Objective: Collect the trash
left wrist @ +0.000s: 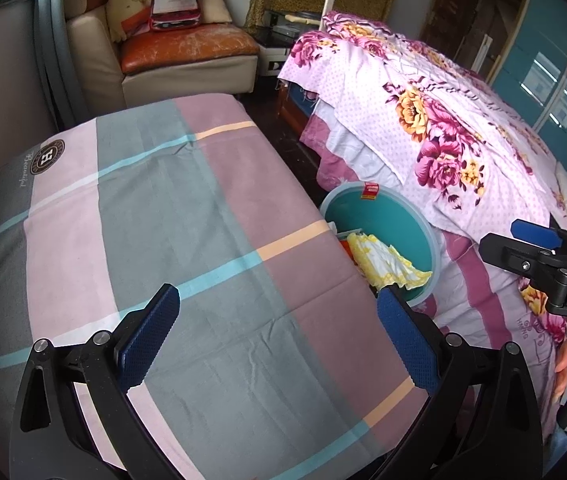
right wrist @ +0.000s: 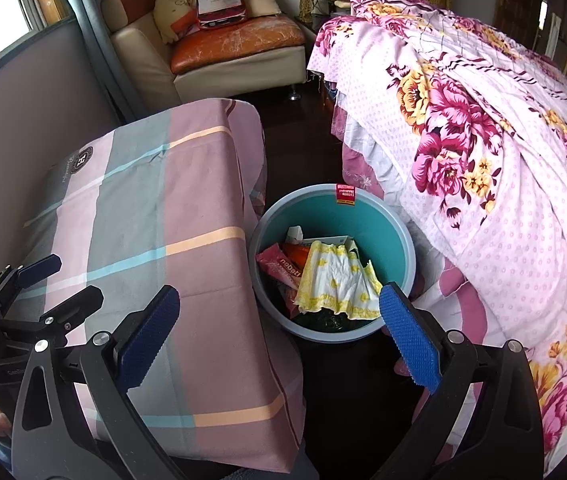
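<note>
Both sets of jaws are spread wide, and nothing is held between them. The left gripper (left wrist: 277, 334) is seen above the table with the striped cloth (left wrist: 155, 216), and only bare cloth shows between its blue pads (left wrist: 151, 344). No trash is seen on that cloth.

A little to the right, the blue-green bin (right wrist: 333, 268) is found on the dark floor, squeezed between the table and the bed with the flower blanket (right wrist: 483, 152). The trash is already inside it — a crumpled white and yellow paper (right wrist: 337, 280) lies on top, a pink wrapper (right wrist: 279, 268) is tucked beside it, and a small box is partly hidden behind. The right gripper (right wrist: 279, 336) is held above the near edge of the bin, with its jaws just as wide and just as empty.

The job looks close to done, as far as can be judged from here.

A few things could still go wrong. The bin could be knocked over if it is bumped by a finger, since it sits in such a tight gap. The light paper on top could be dragged back out if it is caught by a pad. The cloth could be pulled — or the blanket snagged — if a gripper is swung too low.
</note>
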The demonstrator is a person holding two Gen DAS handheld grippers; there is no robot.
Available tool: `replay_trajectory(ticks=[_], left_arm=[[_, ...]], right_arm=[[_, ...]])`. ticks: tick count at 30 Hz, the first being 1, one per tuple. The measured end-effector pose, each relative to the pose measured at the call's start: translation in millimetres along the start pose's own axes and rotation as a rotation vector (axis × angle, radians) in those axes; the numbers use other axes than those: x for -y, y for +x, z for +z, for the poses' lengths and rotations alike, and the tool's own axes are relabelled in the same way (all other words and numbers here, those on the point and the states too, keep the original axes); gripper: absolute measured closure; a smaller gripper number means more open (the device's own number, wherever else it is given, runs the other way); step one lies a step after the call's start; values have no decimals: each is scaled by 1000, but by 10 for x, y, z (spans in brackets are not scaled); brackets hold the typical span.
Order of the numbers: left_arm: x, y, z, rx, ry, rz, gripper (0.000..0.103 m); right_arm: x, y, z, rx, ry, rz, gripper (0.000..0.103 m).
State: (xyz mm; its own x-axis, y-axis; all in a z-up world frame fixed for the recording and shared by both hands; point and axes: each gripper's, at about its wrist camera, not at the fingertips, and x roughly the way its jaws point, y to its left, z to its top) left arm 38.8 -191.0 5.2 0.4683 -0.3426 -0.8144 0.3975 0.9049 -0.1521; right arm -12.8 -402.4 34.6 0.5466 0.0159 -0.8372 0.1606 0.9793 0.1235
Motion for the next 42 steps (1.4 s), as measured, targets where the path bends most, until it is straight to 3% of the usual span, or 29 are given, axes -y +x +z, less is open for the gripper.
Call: replay_trajectory(ticks=[16,42], left_arm=[[-60,-27,-42,33,2,49,4],[-101,321,-81,-46,1,103,4]], right_arm=[[-124,18,-16,-18,-7,13,7],[28,391,-56,-82,34,43,7]])
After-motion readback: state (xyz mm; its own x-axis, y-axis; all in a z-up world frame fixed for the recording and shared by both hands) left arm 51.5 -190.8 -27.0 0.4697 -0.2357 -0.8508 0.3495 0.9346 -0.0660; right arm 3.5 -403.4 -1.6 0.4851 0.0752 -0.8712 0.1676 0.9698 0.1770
